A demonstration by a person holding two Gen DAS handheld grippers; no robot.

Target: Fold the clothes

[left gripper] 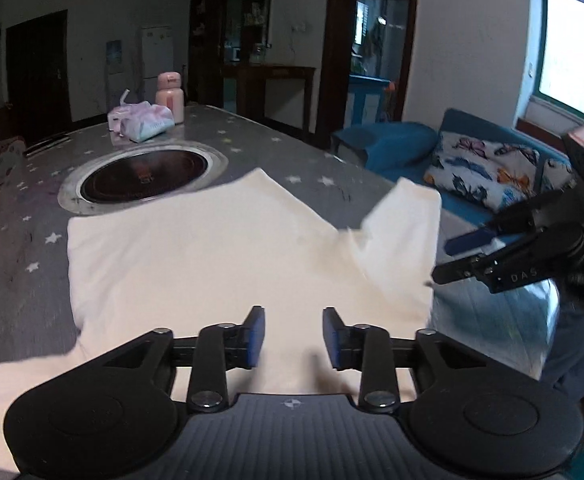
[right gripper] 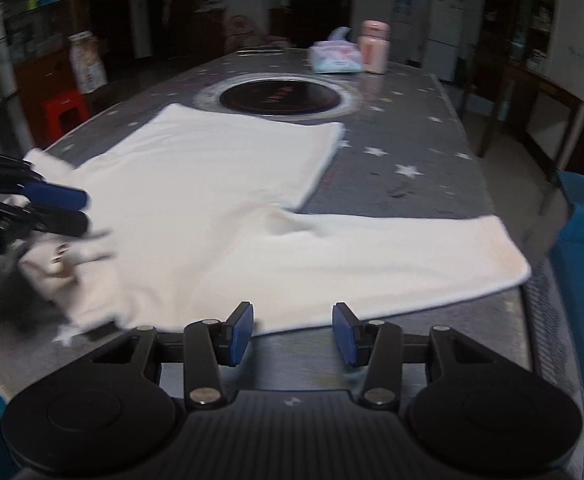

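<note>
White shirt (left gripper: 212, 264) flat under left tool (left gripper: 294, 338) | both tools apparently part-open, empty | right tool (right gripper: 292, 334) at sleeve edge

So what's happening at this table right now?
A person with a gripper in each hand is folding a cream shirt spread on the star-patterned table. Both the left gripper and the right gripper are open and hold nothing, poised over the shirt's near edge. One sleeve lies stretched out flat.
</note>
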